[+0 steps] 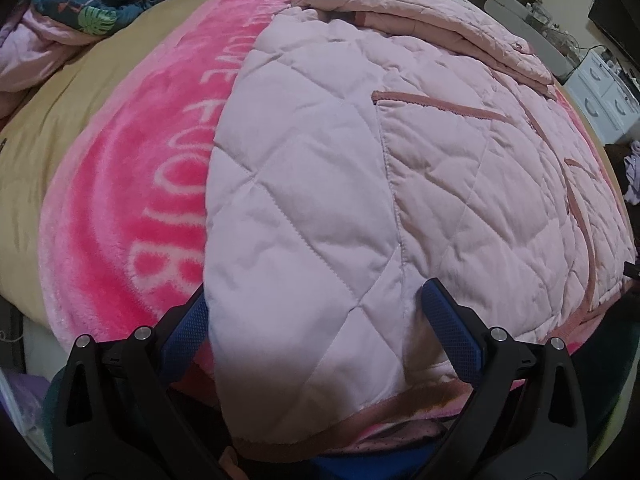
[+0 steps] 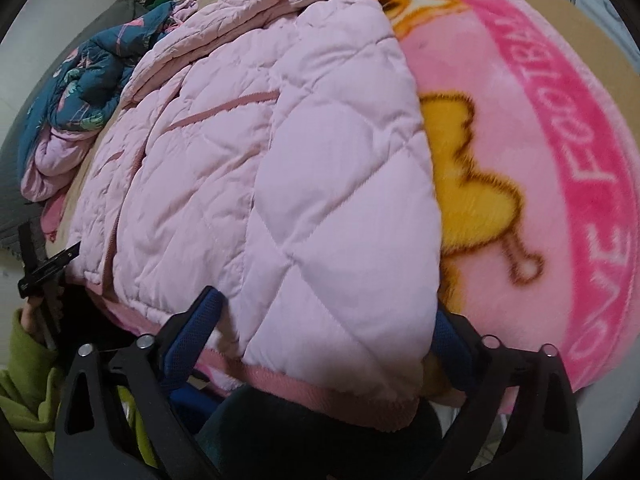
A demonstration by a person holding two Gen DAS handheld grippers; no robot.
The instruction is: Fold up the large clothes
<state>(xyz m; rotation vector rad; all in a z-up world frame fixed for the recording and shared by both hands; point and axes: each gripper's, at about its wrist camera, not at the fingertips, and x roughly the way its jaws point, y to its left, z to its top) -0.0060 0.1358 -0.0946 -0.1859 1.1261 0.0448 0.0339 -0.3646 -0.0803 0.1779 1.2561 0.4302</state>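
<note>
Jacket (image 1: 320, 208) lies flat on the pink blanket (image 1: 132, 208) on the bed, sleeves apparently folded in, bottom-up fold still left; left gripper (image 1: 316, 320) and right gripper (image 2: 324, 320) both spread wide, straddling its near hem, not clamped.

Quilted pink jacket (image 1: 320, 184) on fleece blanket (image 1: 132, 184)
</note>
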